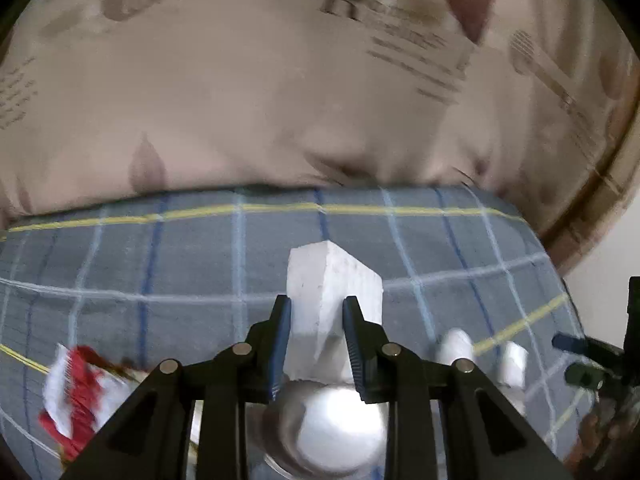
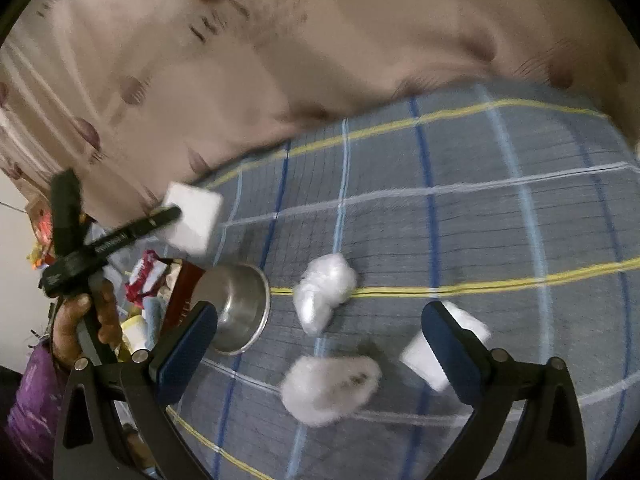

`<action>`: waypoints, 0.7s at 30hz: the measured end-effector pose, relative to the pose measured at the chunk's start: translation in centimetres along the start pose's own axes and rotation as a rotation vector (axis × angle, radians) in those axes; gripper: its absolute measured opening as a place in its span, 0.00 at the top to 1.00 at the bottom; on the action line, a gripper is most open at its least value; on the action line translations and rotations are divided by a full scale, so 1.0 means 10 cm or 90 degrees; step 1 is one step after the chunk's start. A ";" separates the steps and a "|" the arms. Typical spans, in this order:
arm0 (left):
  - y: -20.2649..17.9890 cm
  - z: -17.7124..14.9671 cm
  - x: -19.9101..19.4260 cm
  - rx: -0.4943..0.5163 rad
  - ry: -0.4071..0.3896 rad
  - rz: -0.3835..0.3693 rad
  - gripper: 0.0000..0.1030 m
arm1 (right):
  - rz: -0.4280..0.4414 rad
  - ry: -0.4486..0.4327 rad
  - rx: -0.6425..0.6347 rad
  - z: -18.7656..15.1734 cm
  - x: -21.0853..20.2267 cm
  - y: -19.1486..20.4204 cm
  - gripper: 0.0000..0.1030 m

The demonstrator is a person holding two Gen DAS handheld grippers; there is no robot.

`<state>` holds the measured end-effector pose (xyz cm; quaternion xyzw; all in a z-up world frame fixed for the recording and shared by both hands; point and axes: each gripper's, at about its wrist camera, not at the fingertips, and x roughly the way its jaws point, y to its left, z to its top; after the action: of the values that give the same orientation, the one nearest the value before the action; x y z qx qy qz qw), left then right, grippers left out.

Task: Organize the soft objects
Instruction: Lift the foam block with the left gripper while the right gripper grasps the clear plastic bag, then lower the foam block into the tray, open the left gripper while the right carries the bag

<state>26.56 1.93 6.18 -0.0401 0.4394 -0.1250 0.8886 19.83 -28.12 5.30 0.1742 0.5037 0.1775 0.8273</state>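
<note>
1. Jaws on the left gripper point(image 1: 316, 340) are clamped on a white foam block point(image 1: 332, 280), one pad on each side of it. The block is held up in the air, just over a shiny metal bowl point(image 1: 336, 428).
2. Jaws on the right gripper point(image 2: 320, 344) are wide apart and hold nothing.
3. Below the right gripper, on the checked bedsheet point(image 2: 500, 220), lie two cotton puffs point(image 2: 326, 290) point(image 2: 332, 388) and a small white block point(image 2: 424, 356).
4. I think the job now is to put the foam block in the bowl. To do it well, bring the block right over the middle of the bowl, go low, then let go softly so it does not bounce out.
5. Squeeze only lightly, because foam squashes.
6. Both pictures are blurry. The bowl is partly hidden behind the left gripper, so I cannot tell if anything is inside it.
7. Some red and white stuff point(image 1: 76, 396) near the bowl is too blurry to name.
</note>
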 end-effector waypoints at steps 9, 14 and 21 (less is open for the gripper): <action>0.49 0.04 -0.24 -0.051 -0.058 0.036 0.74 | -0.033 0.108 0.055 0.08 0.70 0.01 0.13; 0.66 0.00 -0.38 -0.059 -0.070 0.033 0.74 | -0.065 0.136 0.043 0.09 0.84 0.11 0.17; 0.80 -0.15 -0.57 -0.084 -0.077 0.014 0.74 | -0.068 0.181 0.049 0.07 1.12 0.14 0.67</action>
<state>23.50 11.14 8.19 -0.1016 0.3929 -0.0836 0.9101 25.13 -21.72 -2.35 0.1515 0.6308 0.1366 0.7486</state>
